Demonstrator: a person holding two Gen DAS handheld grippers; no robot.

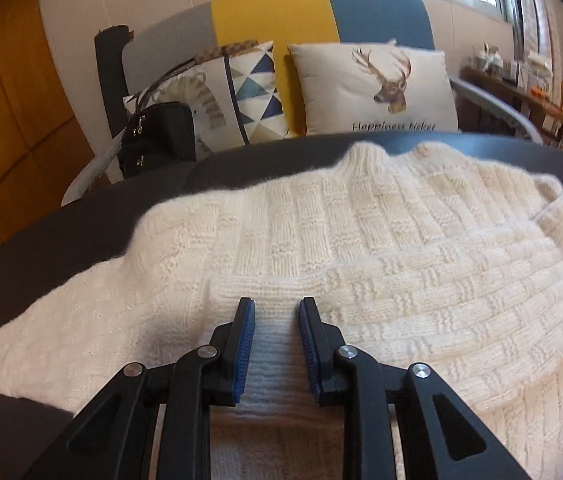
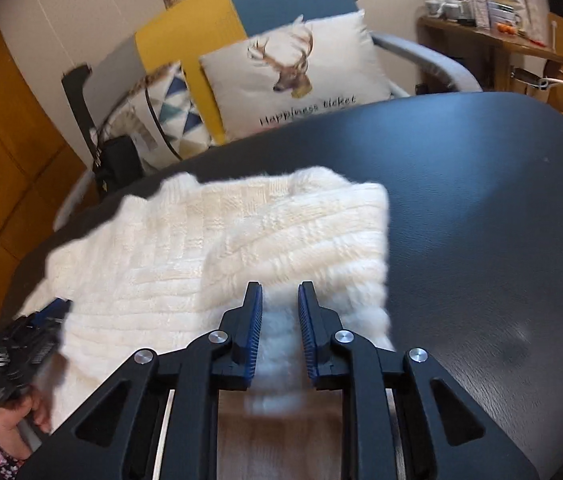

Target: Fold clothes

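Both my left gripper (image 1: 275, 308) and right gripper (image 2: 280, 292) stand narrowly parted over the sweater (image 1: 321, 248) hem, gripping nothing visible. Pinch both corners evenly before lifting off the bench (image 2: 481, 180).

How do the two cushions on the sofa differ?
The deer cushion is plain cream with a deer head and the printed words "Happiness ticket"; the triangle cushion carries blue, teal and yellow triangles and no visible text. The deer cushion shows whole, while the triangle cushion is partly hidden behind a black bag. Both lean upright against the sofa back.
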